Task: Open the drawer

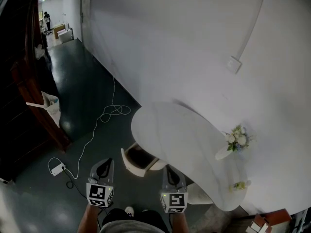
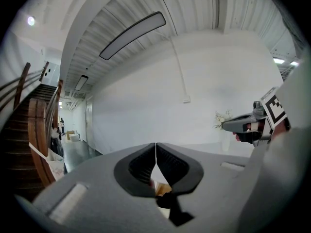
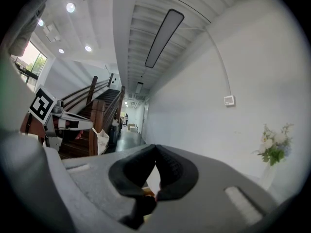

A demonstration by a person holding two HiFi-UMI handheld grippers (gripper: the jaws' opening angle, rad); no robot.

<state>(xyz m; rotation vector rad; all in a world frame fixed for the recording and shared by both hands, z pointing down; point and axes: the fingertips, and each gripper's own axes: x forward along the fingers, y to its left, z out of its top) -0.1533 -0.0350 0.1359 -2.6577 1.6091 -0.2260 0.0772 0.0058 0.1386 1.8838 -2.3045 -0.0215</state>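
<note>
Two matte grey tools are sitting at the frame's bottom edge, each bearing one black-and-white marker cube. Both the left tool [image 1: 106, 163] and the right tool [image 1: 169, 170] are pressing their ribbed black pads together, pinching nothing. Between them, low centre, one white-walled drawer [image 1: 137, 160] is standing pulled out beneath the smooth, rounded white surface [image 1: 175, 130]. One white vase [image 1: 222, 153] is standing right of centre.

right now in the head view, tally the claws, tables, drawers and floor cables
claws: 2, left claw and right claw
table: 1
drawer: 1
floor cable: 1
total: 5
</note>
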